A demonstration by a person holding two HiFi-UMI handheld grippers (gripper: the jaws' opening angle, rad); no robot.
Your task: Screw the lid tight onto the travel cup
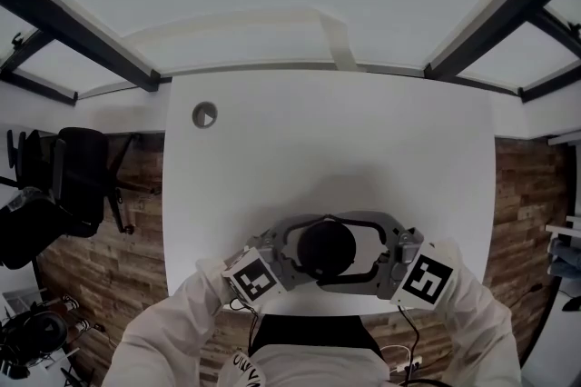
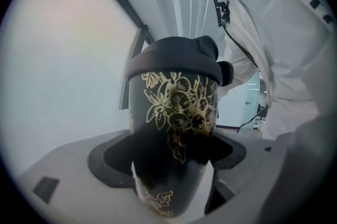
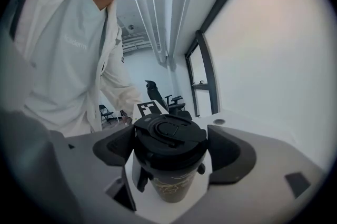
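Note:
A black travel cup point(image 2: 176, 112) with a gold flower pattern stands upright near the front edge of the white table point(image 1: 363, 140). Its black lid point(image 3: 168, 136) sits on top, with the flip tab facing up. My left gripper point(image 2: 171, 165) is shut on the cup's lower body. My right gripper point(image 3: 169, 152) is shut on the lid, one pad on each side of its rim. In the head view the cup point(image 1: 327, 249) shows from above between the left gripper point(image 1: 307, 251) and the right gripper point(image 1: 356, 249), which face each other.
A round cable grommet point(image 1: 204, 114) sits in the table's far left corner. A black office chair point(image 1: 77, 176) stands on the wood floor to the left. The person's white sleeves point(image 1: 182, 322) reach in over the table's front edge.

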